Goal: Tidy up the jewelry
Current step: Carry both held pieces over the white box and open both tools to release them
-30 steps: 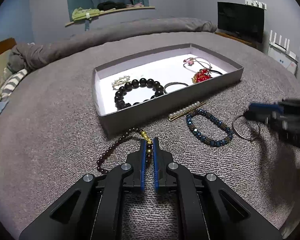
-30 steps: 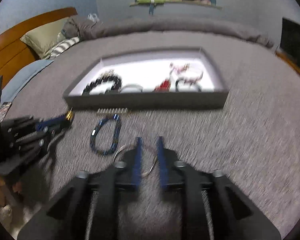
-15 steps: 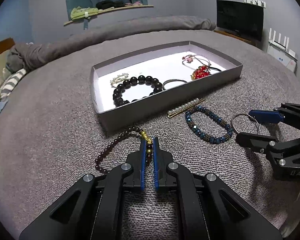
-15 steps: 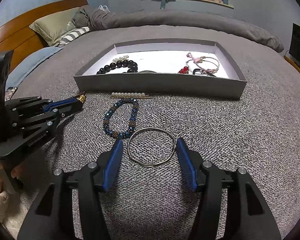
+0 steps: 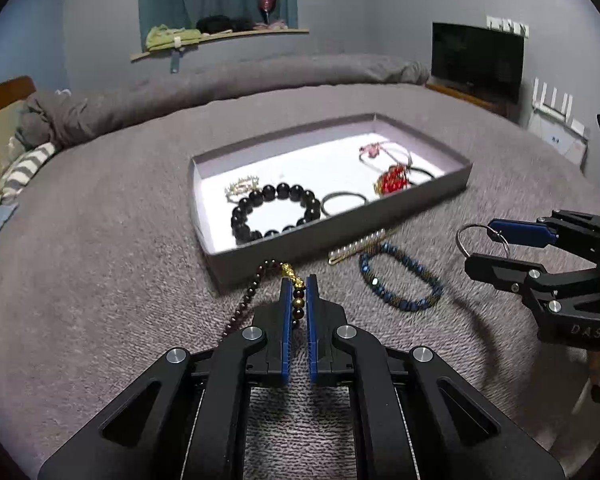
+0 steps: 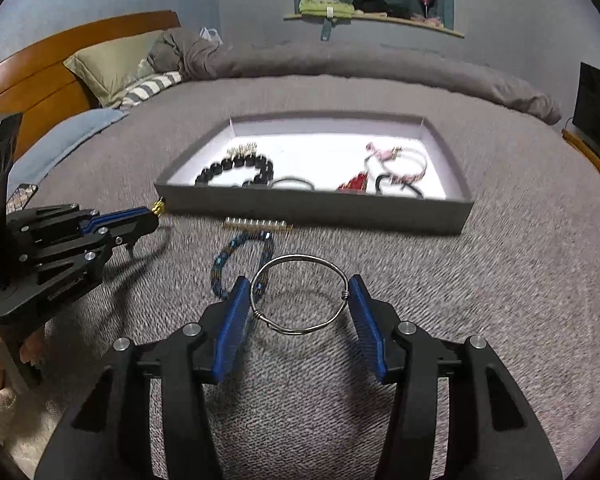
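A grey tray (image 5: 340, 236) (image 6: 316, 210) on the bed holds a black bead bracelet (image 5: 276, 212), a red charm (image 5: 392, 180) and other pieces. My left gripper (image 5: 299, 280) is shut on a dark red bead bracelet (image 5: 252, 292) with gold beads, lifted just in front of the tray. It shows at the left of the right wrist view (image 6: 156, 212). My right gripper (image 6: 298, 292) is clamped across a silver wire bangle (image 6: 300, 294) and holds it above the blanket; the left wrist view shows it too (image 5: 480, 240).
A blue bead bracelet (image 5: 400, 280) (image 6: 240, 256) and a pearl hair clip (image 5: 358, 246) (image 6: 256, 224) lie on the grey blanket in front of the tray. Pillows (image 6: 116, 64) and a wooden headboard are to the left, a TV (image 5: 476, 60) to the right.
My right gripper closed on the silver bangle and lifted it off the blanket. My left gripper has risen and moved toward the tray with the dark red bracelet.
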{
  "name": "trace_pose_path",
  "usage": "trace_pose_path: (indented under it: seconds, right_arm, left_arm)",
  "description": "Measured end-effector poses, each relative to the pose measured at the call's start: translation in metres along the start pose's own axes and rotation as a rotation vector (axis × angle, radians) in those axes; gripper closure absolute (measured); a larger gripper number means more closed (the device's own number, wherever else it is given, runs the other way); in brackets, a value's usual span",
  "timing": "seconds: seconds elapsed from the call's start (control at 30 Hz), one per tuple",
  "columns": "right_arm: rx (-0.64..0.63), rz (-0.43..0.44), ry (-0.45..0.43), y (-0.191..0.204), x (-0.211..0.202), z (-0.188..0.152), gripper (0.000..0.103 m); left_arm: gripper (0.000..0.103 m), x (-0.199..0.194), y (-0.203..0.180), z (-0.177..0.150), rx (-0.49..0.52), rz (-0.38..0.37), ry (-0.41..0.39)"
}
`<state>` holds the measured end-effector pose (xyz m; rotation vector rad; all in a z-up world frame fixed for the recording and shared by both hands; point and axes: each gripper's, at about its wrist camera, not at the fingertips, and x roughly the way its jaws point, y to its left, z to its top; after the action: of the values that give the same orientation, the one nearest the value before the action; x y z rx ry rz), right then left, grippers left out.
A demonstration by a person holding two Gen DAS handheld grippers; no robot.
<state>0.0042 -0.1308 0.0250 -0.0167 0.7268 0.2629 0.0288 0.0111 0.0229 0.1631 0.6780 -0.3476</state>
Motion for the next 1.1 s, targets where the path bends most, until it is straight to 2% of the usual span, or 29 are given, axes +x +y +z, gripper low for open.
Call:
trace_pose_path:
  seconds: [0.17,0.37,0.67,0.83,0.93,1.1]
  right_arm:
    - [0.012,-0.009,-0.037,-0.012,0.001,0.024,0.052]
    - [0.023,-0.005,-0.031,-0.026,0.020,0.055,0.052]
    - [0.072,-0.049,-0.052,-0.058,0.069,0.107,0.052]
    - [0.078,-0.048,0.005,-0.072,0.103,0.124,0.052]
    - [0.082,-0.067,0.030,-0.080,0.118,0.130,0.052]
    - [0.106,-0.078,0.077,-0.094,0.136,0.136,0.052]
  left_arm:
    - [0.096,-0.006,0.000,0.019,0.012,0.012,-0.027]
    - [0.096,0.006,0.000,0.051,0.055,0.023,-0.044]
    - [0.096,0.060,0.012,0.124,0.071,0.045,-0.023]
    - [0.096,0.106,0.011,0.149,0.079,0.050,0.039]
    - [0.098,0.134,0.008,0.154,0.107,0.081,0.078]
    - [0.098,0.168,0.008,0.153,0.088,0.061,0.159]
